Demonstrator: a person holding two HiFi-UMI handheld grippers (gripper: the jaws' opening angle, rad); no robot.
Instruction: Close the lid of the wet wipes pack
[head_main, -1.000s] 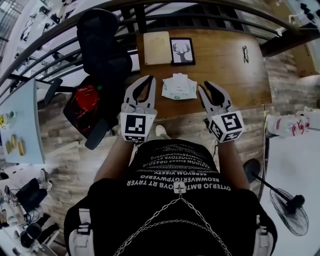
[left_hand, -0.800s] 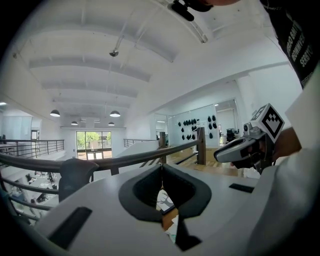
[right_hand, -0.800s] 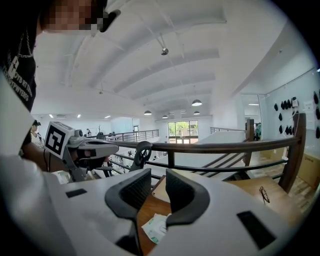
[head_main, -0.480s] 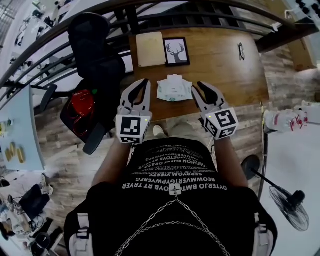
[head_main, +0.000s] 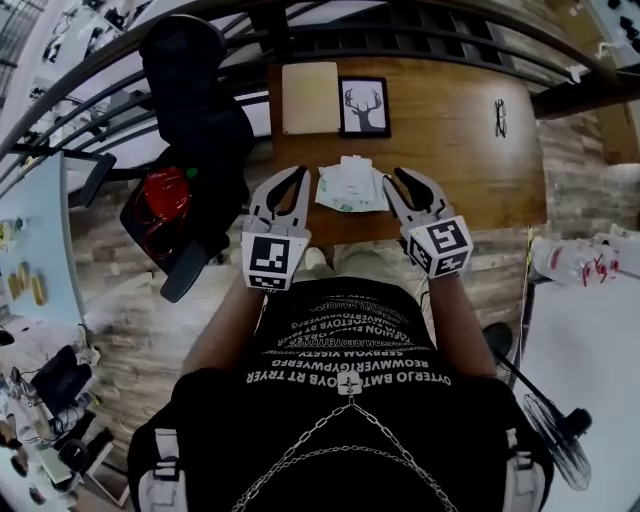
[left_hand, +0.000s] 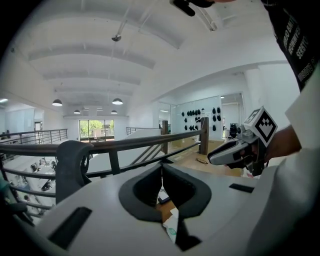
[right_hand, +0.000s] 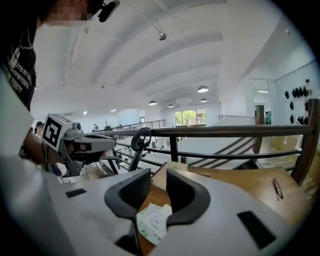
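Now closing in on the wet wipes pack (head_main: 352, 185)
Head view: left claw (head_main: 299, 172) and right claw (head_main: 392, 178) have sunk to either side of it on the table (head_main: 450, 150); lid contact looks near. Left gripper view: tips together, empty. Right gripper view: jaws partly apart, empty, wet wipes pack (right_hand: 152, 223) below the gap

shirt (head_main: 350, 352): several lines of white capitals, upside down in the head view, too warped to read reliably. left gripper (head_main: 291, 183) and right gripper (head_main: 402, 181): one black-and-white square code marker showing on each cube, no letters or digits. wipes pack (head_main: 350, 186): green print, too small to read.
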